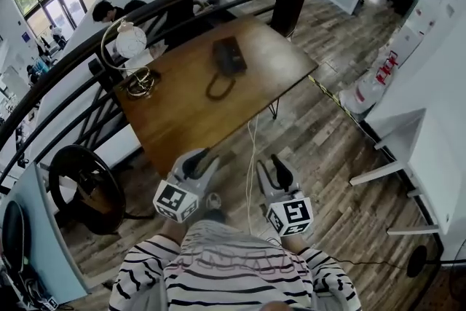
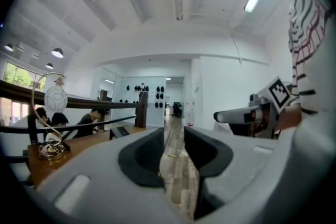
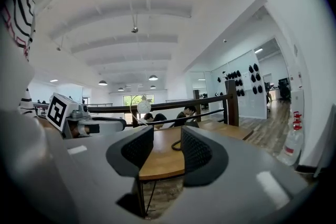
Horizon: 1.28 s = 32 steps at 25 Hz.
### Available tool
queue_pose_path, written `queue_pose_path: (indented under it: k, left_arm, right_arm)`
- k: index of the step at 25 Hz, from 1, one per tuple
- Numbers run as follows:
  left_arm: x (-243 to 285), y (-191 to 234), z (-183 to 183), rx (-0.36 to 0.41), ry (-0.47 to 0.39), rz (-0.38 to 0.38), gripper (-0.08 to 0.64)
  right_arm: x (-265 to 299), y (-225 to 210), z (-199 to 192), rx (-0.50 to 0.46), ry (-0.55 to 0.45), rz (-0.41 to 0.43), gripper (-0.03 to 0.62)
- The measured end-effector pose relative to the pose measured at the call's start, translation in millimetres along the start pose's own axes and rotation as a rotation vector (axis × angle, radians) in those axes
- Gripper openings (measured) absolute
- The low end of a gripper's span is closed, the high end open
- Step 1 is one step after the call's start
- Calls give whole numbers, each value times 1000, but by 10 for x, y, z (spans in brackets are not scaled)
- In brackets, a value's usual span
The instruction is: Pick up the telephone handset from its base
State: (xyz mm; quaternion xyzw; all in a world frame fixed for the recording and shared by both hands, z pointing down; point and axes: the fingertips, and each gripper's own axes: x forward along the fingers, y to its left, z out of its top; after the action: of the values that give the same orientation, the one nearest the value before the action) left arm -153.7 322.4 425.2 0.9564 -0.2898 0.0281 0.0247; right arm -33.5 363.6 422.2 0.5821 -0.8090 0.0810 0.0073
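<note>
Overhead, finds the telephone (image 1: 228,54) on the wooden table (image 1: 182,120), well ahead of the left gripper (image 1: 195,159) and right gripper (image 1: 275,170). Lies long side near-to-far, no nearer to either. Left gripper view: jaws apart, empty, telephone off left. Right gripper view: jaws apart, empty, aimed tableward.

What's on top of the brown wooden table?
On the table sit a dark telephone with its looping cord and a lamp with a white globe and gold base. The wood beneath them is covered. The phone looks too small to tell its handset apart.
</note>
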Motion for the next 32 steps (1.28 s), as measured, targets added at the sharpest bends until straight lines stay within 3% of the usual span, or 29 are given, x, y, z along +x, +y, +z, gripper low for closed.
queue_pose_path:
  k: [14,21,27,32]
  left_arm:
    - [783,1572,201,-18,11,-78,193]
    - [1053,2016,57,-54,33,-95,206]
    - [1335,2255,-54,-75,52,-70,207]
    - [1598,2508,-75,-83,55,3,207]
  right_arm:
    - [1672,-299,332,-5,13,-84,219]
    - [2192,-456,270,2,39,-104,225]
    - [2573,-742,268,-9,46,-85,227]
    - [2914,-1024,244,-22,70,-19,229]
